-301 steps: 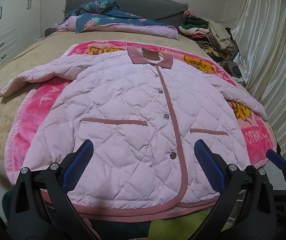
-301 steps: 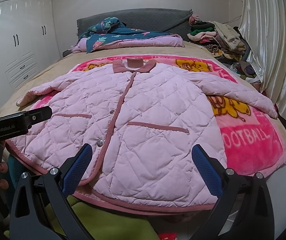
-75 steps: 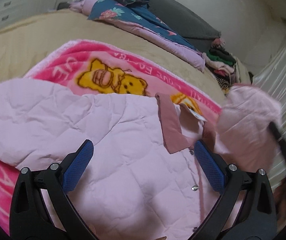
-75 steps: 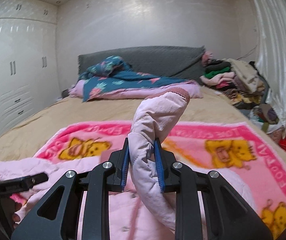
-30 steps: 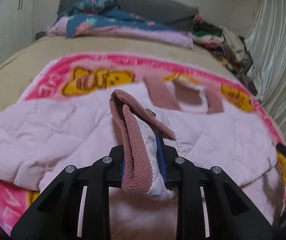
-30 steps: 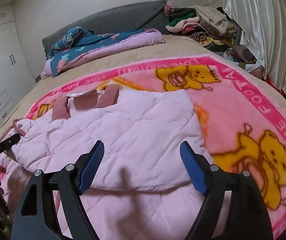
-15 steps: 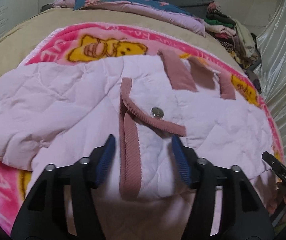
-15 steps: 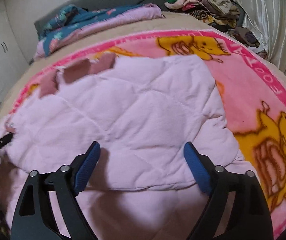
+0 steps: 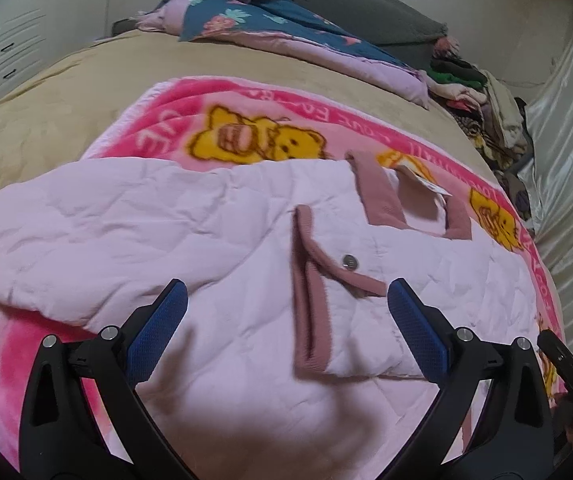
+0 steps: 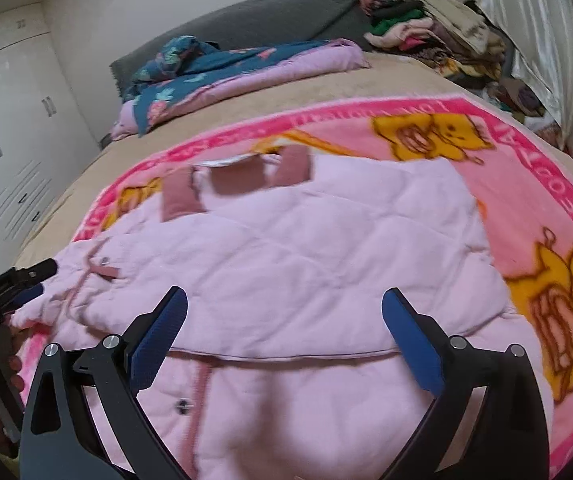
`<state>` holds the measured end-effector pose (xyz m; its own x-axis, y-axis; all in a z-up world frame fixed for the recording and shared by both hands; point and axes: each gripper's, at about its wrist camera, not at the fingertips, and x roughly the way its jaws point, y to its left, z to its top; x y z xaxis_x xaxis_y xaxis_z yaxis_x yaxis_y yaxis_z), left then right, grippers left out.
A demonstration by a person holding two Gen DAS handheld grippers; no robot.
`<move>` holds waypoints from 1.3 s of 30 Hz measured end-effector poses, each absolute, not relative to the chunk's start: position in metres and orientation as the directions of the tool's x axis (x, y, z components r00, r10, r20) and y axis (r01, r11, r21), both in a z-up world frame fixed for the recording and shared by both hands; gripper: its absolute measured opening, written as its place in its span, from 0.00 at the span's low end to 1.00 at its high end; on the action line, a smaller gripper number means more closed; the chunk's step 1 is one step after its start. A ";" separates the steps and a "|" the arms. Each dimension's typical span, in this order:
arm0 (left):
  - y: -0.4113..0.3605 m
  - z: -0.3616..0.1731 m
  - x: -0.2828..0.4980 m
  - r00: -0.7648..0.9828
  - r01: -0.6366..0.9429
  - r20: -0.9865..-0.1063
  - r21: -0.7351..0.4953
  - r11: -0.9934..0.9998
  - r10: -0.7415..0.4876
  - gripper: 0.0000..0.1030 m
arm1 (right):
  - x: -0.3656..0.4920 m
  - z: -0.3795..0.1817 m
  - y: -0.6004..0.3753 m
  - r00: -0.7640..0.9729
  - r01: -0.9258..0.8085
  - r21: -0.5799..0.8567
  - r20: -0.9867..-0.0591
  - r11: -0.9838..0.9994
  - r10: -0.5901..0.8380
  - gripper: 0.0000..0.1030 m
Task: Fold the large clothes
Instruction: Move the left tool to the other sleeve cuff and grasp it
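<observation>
pink quilted jacket lies flat on a bright pink blanket with yellow bears, which is spread over the tan bed. both sleeves are folded in across the chest: the left sleeve crosses the front so its dusty-rose cuff with a metal snap rests just below the collar, and the right sleeve lies as a broad panel over the body. the left gripper hangs just above the jacket with its blue-padded fingers spread wide on either side of the cuff, holding nothing. the right gripper is likewise spread wide and empty, poised over the folded sleeve panel near its lower edge. at the head of the bed sit a floral quilt and a pile of clothes, with a white wardrobe to one side and a pale curtain to the other
</observation>
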<state>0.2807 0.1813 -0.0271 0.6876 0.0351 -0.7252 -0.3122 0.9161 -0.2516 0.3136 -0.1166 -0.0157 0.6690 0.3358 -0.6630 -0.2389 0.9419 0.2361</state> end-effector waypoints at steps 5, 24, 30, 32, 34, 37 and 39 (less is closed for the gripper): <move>0.204 -0.018 0.258 0.705 -0.361 -0.704 -0.250 0.899 0.087 0.91 | 0.305 0.001 -0.082 0.678 -0.309 0.220 -0.631 0.925 0.376 0.95; 0.295 -0.028 0.194 0.670 -0.514 -0.706 -0.217 0.830 0.230 0.91 | 0.279 0.018 0.039 0.644 -0.480 0.183 -0.591 0.858 0.486 0.95; 0.333 -0.042 0.176 0.651 -0.580 -0.718 -0.262 0.772 0.246 0.91 | 0.277 0.016 0.075 0.622 -0.525 0.160 -0.599 0.836 0.505 0.95; 0.342 -0.046 0.172 0.648 -0.591 -0.719 -0.267 0.761 0.251 0.91 | 0.277 0.014 0.088 0.612 -0.542 0.146 -0.606 0.828 0.508 0.95; 0.349 -0.050 0.169 0.646 -0.601 -0.720 -0.277 0.750 0.251 0.91 | 0.277 0.010 0.101 0.604 -0.554 0.134 -0.615 0.822 0.507 0.95; 0.362 -0.055 0.165 0.647 -0.616 -0.720 -0.301 0.728 0.251 0.91 | 0.277 0.006 0.118 0.591 -0.570 0.127 -0.622 0.812 0.513 0.95; 0.372 -0.060 0.162 0.649 -0.628 -0.719 -0.320 0.710 0.249 0.91 | 0.276 0.003 0.128 0.580 -0.582 0.127 -0.627 0.803 0.520 0.95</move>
